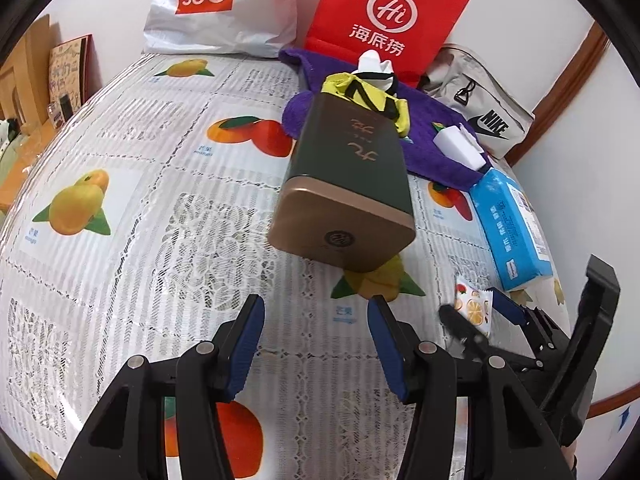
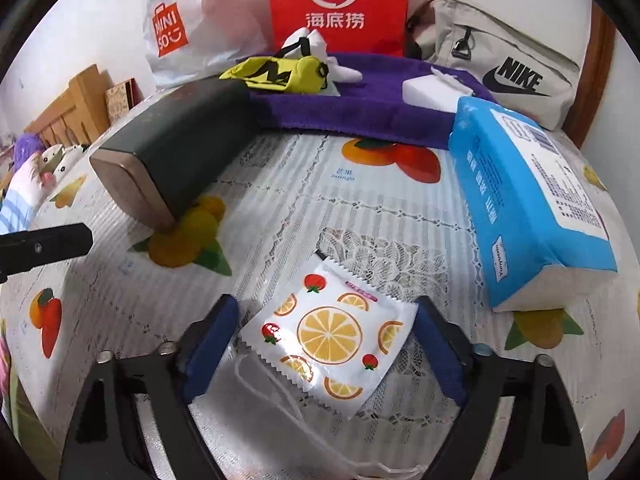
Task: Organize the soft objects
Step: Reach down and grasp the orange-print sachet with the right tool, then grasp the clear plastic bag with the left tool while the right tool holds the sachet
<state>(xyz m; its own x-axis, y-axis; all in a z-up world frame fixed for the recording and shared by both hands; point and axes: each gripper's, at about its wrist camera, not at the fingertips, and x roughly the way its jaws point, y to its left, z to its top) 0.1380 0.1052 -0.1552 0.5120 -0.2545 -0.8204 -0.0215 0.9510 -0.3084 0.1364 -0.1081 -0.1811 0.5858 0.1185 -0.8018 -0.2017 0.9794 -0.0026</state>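
Left gripper point(image 1: 316, 328): your fingers are spread wide with nothing between them; they hang over the tablecloth point(image 1: 120, 240), just short of the tin.
Right gripper point(image 2: 324, 344): your fingers are spread, one on each side of the packet; I cannot tell whether the pads point(image 2: 208, 340) touch it. In the left view this gripper shows at the lower right, beside the packet point(image 1: 474, 306).
Packet point(image 2: 328, 336): white sachet printed with lemon slices and strawberries, lying flat on the tablecloth between your right fingers, near the front of the table.
String point(image 2: 280, 392): a thin white loop lies on the cloth just below the packet; what it belongs to is unclear.
Tin point(image 1: 344, 184): dark green with a gold end, lying on its side mid-table, its far end touching the towel.
Tissue pack point(image 2: 528, 200): blue and white, lying at the right, its far corner against the towel, near the packet but apart from it.
Towel point(image 2: 360, 108): purple, spread across the back of the table.
Yellow cloth point(image 2: 280, 74): bunched on the towel, with black markings and a white piece beside it.
White block point(image 2: 432, 90): resting on the towel's right part.
Back row: Miniso bag point(image 2: 192, 28), red bag point(image 2: 338, 4) and Nike bag point(image 2: 500, 64) stand against the wall.
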